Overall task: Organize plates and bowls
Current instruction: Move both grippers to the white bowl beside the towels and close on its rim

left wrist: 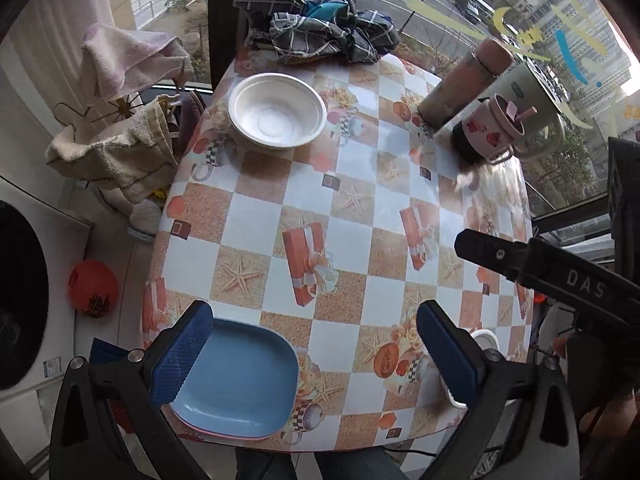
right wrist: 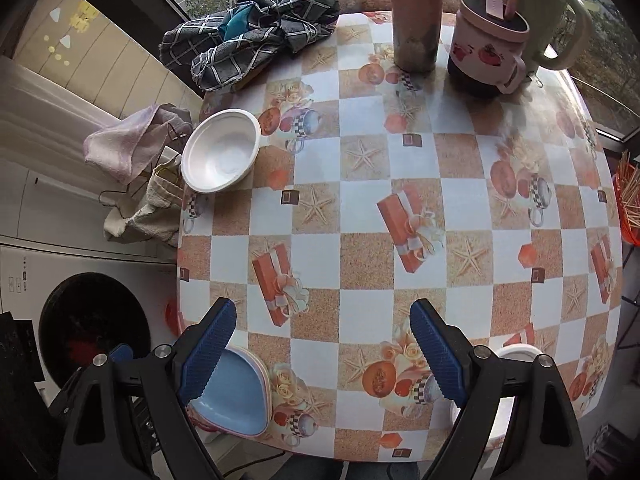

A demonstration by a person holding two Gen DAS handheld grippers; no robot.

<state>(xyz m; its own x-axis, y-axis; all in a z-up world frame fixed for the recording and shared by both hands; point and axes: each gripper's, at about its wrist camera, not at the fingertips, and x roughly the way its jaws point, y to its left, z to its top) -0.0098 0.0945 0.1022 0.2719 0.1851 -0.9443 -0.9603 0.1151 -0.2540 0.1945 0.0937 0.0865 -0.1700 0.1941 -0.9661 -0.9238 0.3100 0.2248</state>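
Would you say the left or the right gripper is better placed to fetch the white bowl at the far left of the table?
Probably left: both grippers are open and empty, but the white bowl lies on that side.

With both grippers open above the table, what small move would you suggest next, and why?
Probably reach the left gripper toward the white bowl: it sits alone at the table's far left edge, apart from the blue plate stacked near the front, and both grippers are empty.

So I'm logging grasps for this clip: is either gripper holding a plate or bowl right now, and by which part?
Nothing is held. The left gripper and right gripper both hang open above the table, fingers apart; the blue plate and white bowl lie untouched.
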